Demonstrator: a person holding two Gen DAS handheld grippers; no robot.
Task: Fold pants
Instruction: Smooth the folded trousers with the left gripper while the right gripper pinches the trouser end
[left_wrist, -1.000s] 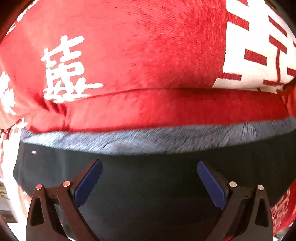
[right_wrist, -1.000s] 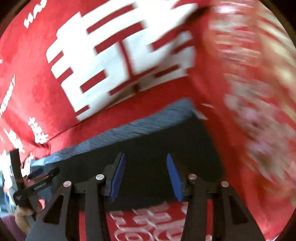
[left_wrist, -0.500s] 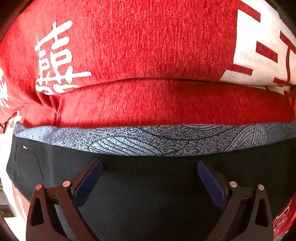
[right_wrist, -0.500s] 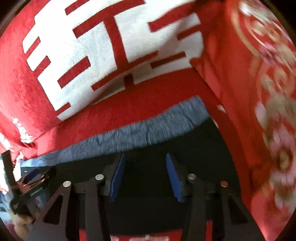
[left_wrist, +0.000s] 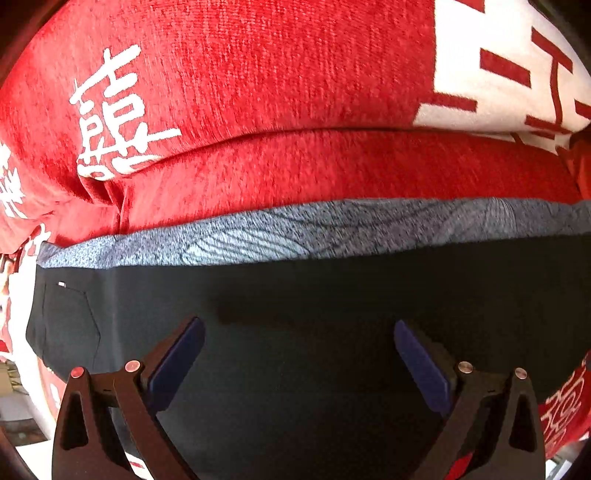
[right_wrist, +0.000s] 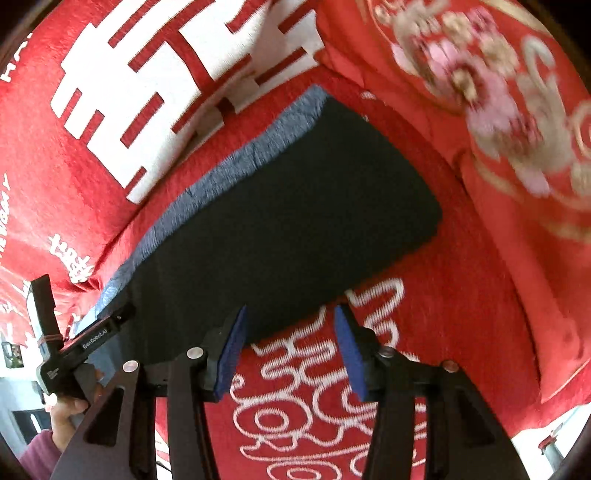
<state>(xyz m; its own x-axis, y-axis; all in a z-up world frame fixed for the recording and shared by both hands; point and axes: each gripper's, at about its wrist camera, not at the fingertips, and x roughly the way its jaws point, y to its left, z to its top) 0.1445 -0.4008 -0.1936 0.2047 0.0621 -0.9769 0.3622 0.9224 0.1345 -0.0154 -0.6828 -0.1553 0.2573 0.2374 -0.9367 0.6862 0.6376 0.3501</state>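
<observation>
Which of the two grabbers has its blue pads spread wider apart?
The left gripper: its pads stand far apart over the black pants. The right gripper keeps its pads closer together, at the pants' near edge above the red cover.

a red plush blanket printed with white chinese characters (left_wrist: 280, 74) covers the supporting surface, which looks like a couch seat and backrest. directly on it lies a flat folded pair of black pants with a grey patterned strip along the far edge (right_wrist: 280, 221), near a red embroidered cushion (right_wrist: 517, 129).
</observation>
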